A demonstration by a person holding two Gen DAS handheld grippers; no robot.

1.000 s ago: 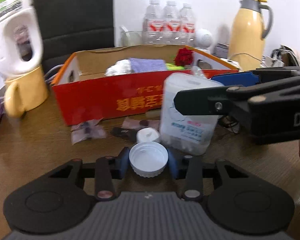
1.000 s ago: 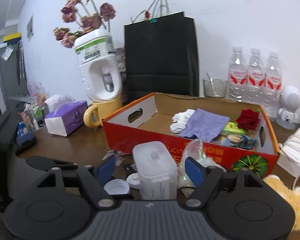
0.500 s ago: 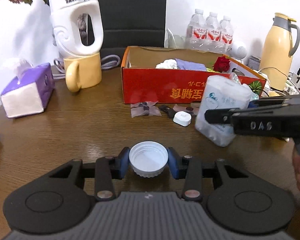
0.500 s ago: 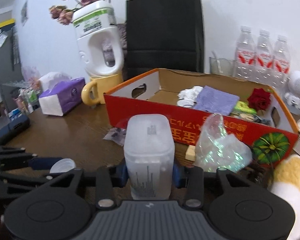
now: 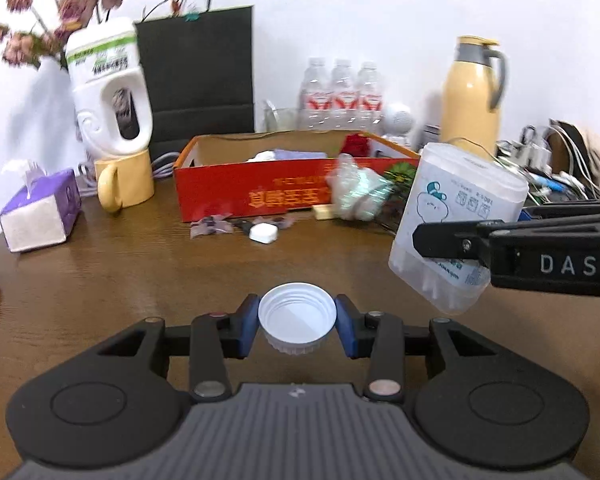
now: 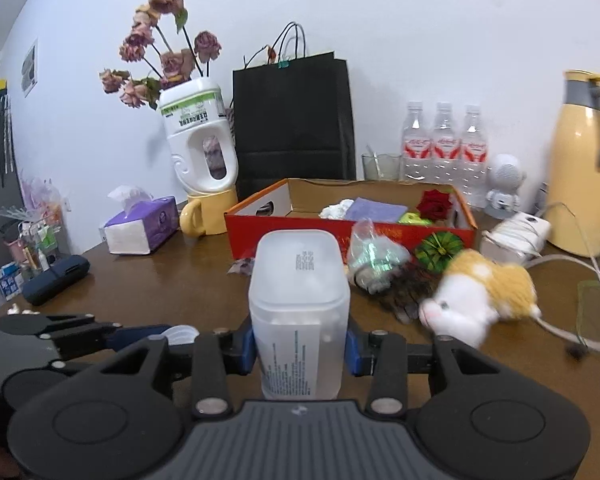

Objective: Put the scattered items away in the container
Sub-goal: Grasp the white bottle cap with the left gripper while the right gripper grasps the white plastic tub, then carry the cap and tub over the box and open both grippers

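My left gripper [image 5: 297, 325] is shut on a white bottle cap [image 5: 297, 318], held above the brown table. My right gripper [image 6: 300, 346] is shut on a translucent plastic box of cotton swabs [image 6: 299, 300], lifted off the table; in the left wrist view that box [image 5: 456, 224] hangs tilted at the right. The red cardboard box [image 5: 260, 196] [image 6: 340, 236] stands at the back of the table with a purple cloth, a red rose and other items inside. Before it lie a crumpled clear bag [image 6: 374, 256], a small white case [image 5: 263, 233] and purple wrappers [image 5: 212, 225].
A plush cat [image 6: 476, 296] and a dark comb lie right of the bag. A tissue box [image 5: 40, 216], a yellow mug [image 5: 124, 184] under a white jug, a black paper bag [image 6: 294, 120], water bottles [image 6: 444, 148], a yellow thermos [image 6: 580, 160] and cables ring the table.
My right gripper closed on the swab box and lifted it. Both grippers pulled back from the red box, which now looks smaller and farther away.
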